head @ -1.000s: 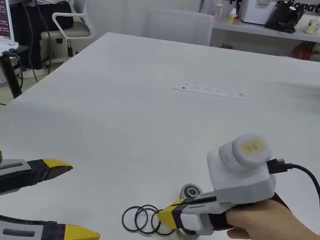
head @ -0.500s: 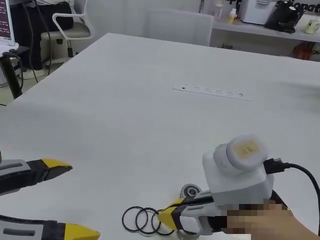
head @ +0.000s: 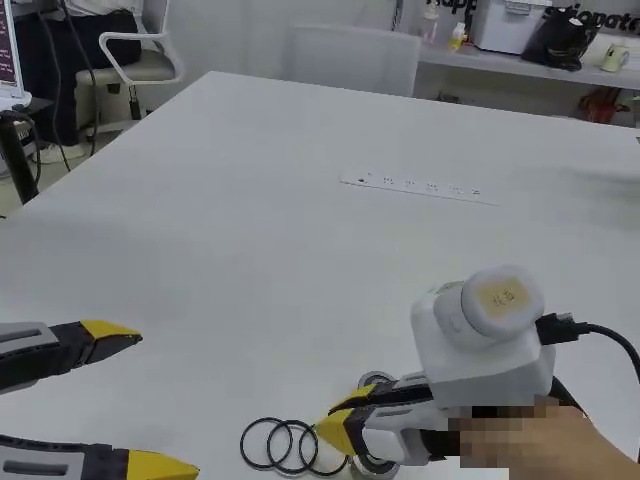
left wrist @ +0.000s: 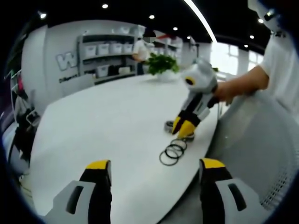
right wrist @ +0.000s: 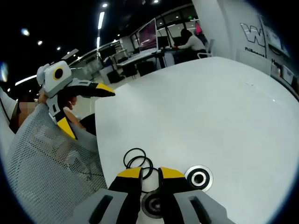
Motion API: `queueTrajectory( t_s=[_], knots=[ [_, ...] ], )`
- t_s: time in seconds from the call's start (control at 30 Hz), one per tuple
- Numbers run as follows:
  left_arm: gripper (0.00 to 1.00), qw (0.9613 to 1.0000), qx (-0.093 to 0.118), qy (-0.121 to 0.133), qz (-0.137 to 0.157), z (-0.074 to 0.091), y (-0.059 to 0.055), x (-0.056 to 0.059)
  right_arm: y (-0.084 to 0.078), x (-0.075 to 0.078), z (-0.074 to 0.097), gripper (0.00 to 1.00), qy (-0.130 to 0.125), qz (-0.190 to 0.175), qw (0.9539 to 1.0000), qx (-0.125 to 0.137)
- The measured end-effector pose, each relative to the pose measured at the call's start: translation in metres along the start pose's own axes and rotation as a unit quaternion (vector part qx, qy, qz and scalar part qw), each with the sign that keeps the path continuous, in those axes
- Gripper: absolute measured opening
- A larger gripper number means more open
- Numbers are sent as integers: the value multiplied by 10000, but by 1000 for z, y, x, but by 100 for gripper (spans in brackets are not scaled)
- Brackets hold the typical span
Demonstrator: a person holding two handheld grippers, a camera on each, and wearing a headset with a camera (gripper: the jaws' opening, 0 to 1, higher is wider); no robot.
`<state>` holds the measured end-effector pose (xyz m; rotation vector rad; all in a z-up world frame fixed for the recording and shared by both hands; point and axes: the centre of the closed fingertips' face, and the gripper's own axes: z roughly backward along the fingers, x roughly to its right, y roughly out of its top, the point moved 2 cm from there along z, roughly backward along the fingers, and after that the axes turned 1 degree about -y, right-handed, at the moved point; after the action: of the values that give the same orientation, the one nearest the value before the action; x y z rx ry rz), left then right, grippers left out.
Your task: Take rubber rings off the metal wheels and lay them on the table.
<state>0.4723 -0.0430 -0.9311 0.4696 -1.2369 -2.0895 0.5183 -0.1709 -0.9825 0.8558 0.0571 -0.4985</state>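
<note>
- Plainly, in the head view, three loose rings (head: 285, 443) lie overlapped on the desk (head: 300, 220) by its near edge. The right gripper (head: 338, 425) noses down just beside them, with a bare wheel (head: 375, 384) close behind it. The left gripper (head: 150, 400) hangs well apart, spread wide and empty.
- In the left gripper view there are two wheels, side by side.
- In the right gripper view the fingers (right wrist: 131, 173) are nearly closed over the dark wheel (right wrist: 150, 204); I cannot tell whether they pinch its rubber. Best, I'd judge, to catch only the rubber, peel upward, and steady the wheel with the spare gripper.
</note>
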Motion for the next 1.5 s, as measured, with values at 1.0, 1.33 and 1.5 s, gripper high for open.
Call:
queueTrajectory(
  t_s=[1.0, 1.33, 1.5],
  knots=[
    [87, 9993, 123, -141, -316, 6, 22, 5, 37, -5, 115, 65, -127, 787, 9888, 1260],
    [86, 9995, 207, -2, -223, 12, 19, 3, 16, 7, 144, 85, -393, 346, 9831, 1754],
    [87, 9996, 186, 82, -170, 15, 15, 1, 0, 20, 154, 90, -628, 8, 9802, 1880]
  ],
)
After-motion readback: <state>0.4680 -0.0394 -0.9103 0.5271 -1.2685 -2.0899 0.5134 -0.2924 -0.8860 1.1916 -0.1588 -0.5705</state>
